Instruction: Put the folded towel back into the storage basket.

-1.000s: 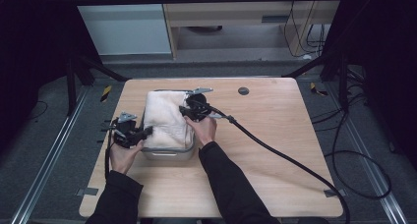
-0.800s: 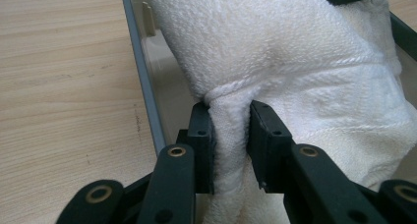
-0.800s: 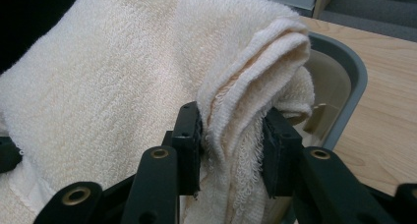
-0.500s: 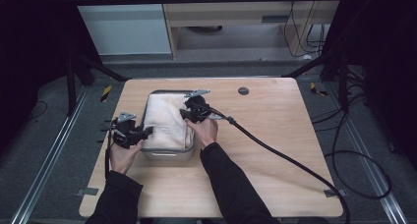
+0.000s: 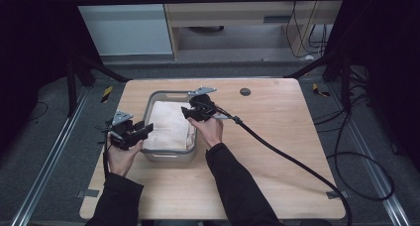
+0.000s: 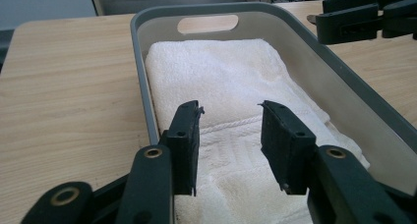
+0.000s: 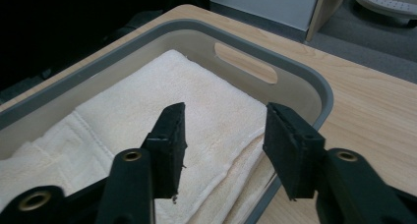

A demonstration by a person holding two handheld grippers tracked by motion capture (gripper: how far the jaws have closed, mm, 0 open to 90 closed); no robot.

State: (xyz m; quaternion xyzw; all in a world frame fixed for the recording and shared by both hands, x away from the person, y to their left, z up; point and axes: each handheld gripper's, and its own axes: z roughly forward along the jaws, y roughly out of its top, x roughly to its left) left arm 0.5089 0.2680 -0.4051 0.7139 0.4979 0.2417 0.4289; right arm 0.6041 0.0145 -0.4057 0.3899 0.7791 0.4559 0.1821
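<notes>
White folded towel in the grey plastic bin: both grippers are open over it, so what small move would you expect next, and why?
Probably both lift clear. The white folded towel lies flat inside the grey plastic bin, and the left gripper and right gripper hang open, holding nothing.

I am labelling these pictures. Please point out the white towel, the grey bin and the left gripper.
white towel (image 5: 168,124), high view, middle of its folded top.
grey bin (image 6: 204,9), left gripper view, far rim above the handle slot.
left gripper (image 6: 230,117), left gripper view, gap midway between its open fingertips.
</notes>
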